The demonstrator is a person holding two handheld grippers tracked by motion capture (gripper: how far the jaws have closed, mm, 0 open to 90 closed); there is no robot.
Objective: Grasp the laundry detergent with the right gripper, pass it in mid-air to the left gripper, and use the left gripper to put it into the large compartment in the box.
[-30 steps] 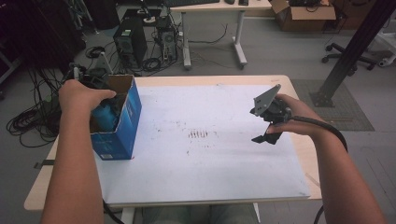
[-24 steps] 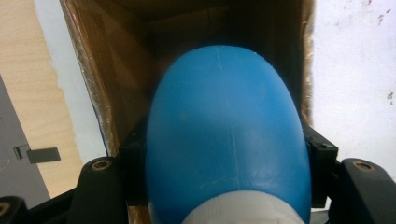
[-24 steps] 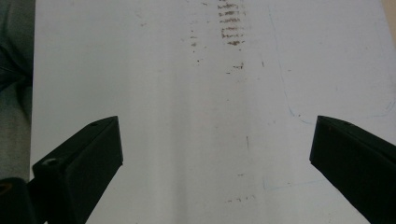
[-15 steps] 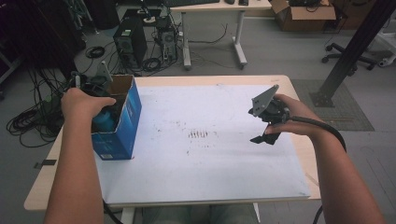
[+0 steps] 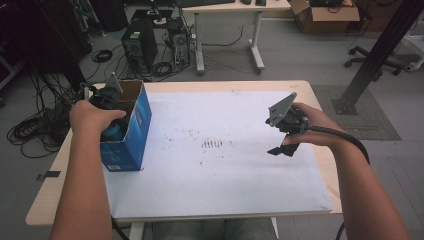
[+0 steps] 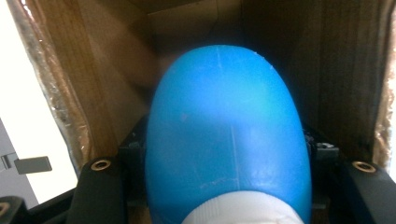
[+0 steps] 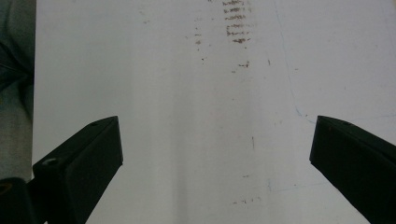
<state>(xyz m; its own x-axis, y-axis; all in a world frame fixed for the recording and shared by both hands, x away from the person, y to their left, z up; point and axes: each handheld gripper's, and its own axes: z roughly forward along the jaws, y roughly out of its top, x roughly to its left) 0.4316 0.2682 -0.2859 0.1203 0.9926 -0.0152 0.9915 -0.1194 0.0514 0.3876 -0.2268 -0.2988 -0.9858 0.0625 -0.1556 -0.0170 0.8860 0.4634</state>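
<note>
A rounded blue bottle (image 6: 229,140) with a white part at its near end sits between the jaws of my left gripper (image 6: 229,186), which is shut on it. Brown cardboard walls surround it in the left gripper view. In the high view the left hand reaches down into an open box (image 5: 135,132) that is blue outside, at the table's left edge, and the blue bottle (image 5: 114,131) shows under the hand. My right gripper (image 5: 283,150) hovers over the right side of the white sheet (image 5: 215,170). The right gripper (image 7: 215,154) is open, with nothing between its jaws.
The white sheet covers most of the wooden table (image 5: 320,95) and bears a patch of brown marks (image 5: 214,144) near its middle. Beyond the table stand computer towers (image 5: 137,42), cables, another desk and a black post (image 5: 372,55).
The left hand has sunk lower into the box with the blue bottle. The right hand has stayed where it was.
</note>
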